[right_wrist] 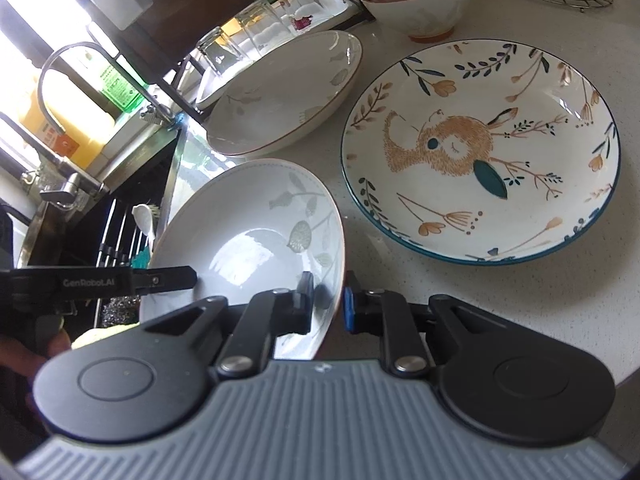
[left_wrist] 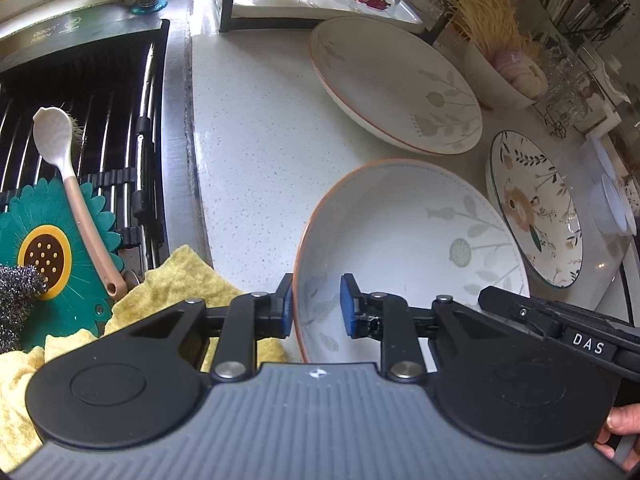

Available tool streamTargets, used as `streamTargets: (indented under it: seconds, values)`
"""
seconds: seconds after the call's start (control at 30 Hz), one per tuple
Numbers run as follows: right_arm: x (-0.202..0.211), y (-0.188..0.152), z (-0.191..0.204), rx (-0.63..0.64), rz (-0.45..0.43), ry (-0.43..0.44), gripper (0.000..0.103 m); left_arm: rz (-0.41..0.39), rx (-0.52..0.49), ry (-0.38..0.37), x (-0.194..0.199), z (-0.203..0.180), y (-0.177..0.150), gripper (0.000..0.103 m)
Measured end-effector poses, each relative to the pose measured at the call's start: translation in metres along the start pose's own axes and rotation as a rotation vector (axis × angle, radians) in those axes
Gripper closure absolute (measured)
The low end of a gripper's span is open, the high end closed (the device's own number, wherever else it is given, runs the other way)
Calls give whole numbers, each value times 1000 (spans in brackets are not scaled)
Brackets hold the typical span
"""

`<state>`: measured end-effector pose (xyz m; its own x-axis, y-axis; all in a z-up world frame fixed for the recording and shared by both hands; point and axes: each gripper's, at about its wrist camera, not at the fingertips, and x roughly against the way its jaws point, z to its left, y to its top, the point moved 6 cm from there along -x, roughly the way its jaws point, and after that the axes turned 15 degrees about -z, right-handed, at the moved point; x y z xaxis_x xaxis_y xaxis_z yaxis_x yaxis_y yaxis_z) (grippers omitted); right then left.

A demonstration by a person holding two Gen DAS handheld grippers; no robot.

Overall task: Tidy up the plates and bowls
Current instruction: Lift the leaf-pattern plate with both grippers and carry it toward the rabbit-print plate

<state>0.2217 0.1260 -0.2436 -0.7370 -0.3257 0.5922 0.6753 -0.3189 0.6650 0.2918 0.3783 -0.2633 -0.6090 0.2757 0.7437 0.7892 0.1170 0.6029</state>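
Right wrist view: the leaf-patterned bowl (right_wrist: 256, 236) sits lower centre, tilted, hollow facing upper left, rim clamped by the right claw (right_wrist: 326, 304). Left wrist view shows the left claw (left_wrist: 316, 306) part-open astride the bowl's near rim. Beside it on the bench (right_wrist: 560, 300) lies the bird plate (right_wrist: 480, 152), flat.

The left hand-held gripper (left_wrist: 316, 306) was matte black with a ribbed grey base, silver pivot screws and blue finger pads (left_wrist: 346, 305). The right hand-held gripper (right_wrist: 328, 305) looked identical, its side lettered "DAS".
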Motion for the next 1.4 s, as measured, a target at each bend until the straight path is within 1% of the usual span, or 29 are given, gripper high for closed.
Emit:
streamTargets:
  seconds: [0.17, 0.23, 0.37, 0.63, 0.77, 1.03, 1.4]
  values:
    - [-3, 8, 0, 41, 23, 22, 85, -1, -8, 3, 3, -3, 3, 79]
    - [-3, 10, 1, 74, 31, 36, 84, -3, -4, 9, 5, -4, 5, 79]
    - [0, 18, 0, 91, 38, 62, 84, -10, 15, 6, 10, -8, 7, 79]
    - [15, 34, -8, 115, 31, 107, 84, -65, 54, -26, 20, -24, 21, 79]
    - [22, 46, -11, 135, 8, 120, 84, -88, 29, -47, 25, -37, 29, 79]
    - [32, 68, -24, 150, -31, 138, 84, -126, 45, -73, 29, -61, 46, 79]
    - [45, 89, -52, 129, -74, 135, 84, -152, 41, -91, 20, -98, 63, 79]
